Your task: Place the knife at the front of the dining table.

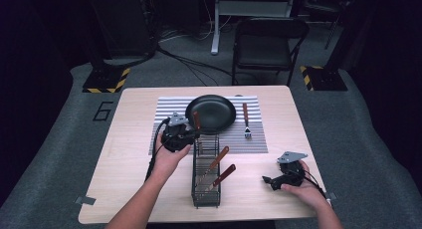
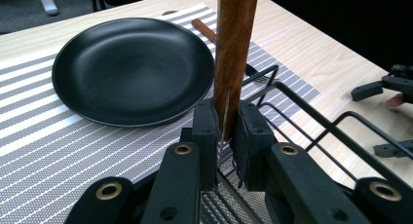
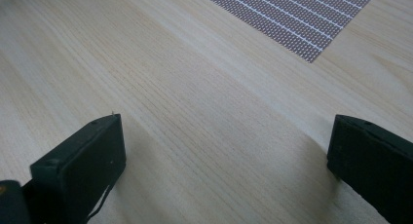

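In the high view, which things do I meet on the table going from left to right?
Left gripper → wire rack → fork → right gripper.

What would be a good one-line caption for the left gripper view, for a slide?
Left gripper clamps a wooden-handled utensil upright above the wire rack, beside a black plate on a striped placemat.

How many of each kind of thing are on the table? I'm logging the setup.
Black plate: 1
Striped placemat: 1
Wire rack: 1
Wooden-handled utensils: 4 (fork on mat, two in rack, one held by left gripper)
Total: 7
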